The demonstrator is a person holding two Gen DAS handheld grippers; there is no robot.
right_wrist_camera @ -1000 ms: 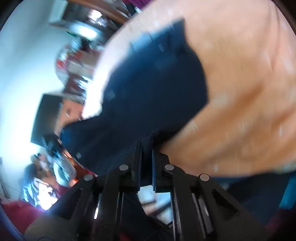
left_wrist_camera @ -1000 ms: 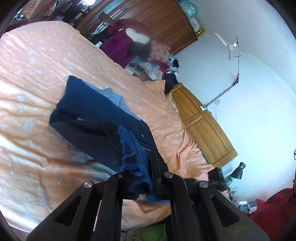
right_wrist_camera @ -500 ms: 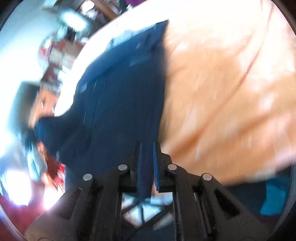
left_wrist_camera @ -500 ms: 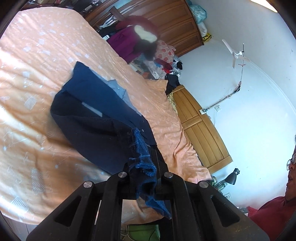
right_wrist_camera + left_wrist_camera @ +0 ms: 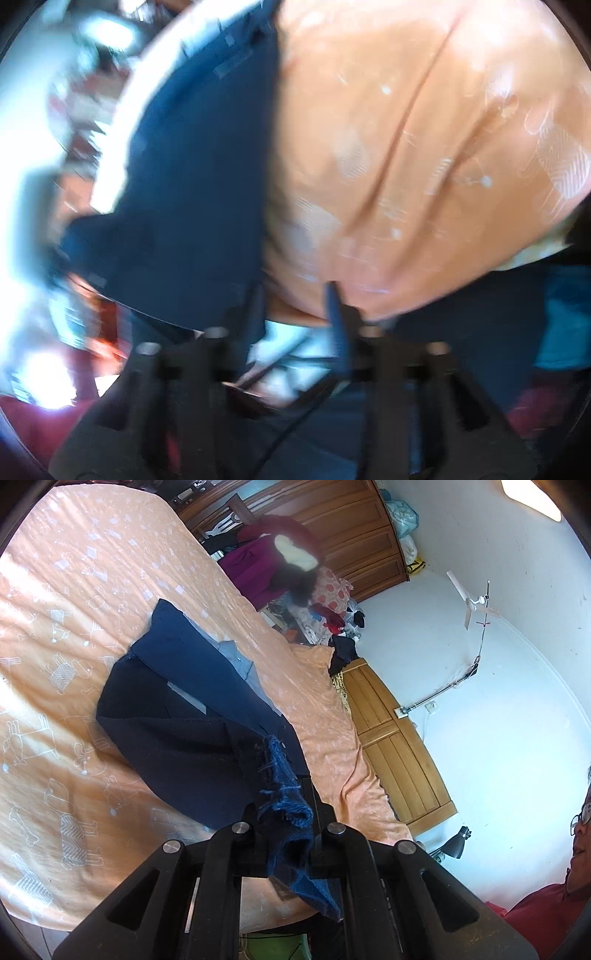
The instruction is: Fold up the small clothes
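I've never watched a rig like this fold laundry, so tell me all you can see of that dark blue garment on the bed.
The garment is dark navy, of thick woven cloth like denim, with a paler blue lining or layer showing along its far edge. It lies partly folded on the orange sheet, one layer over another. A frayed corner is lifted and pinched in the left gripper. The right gripper looks open beside its edge, holding nothing; that view is blurred.
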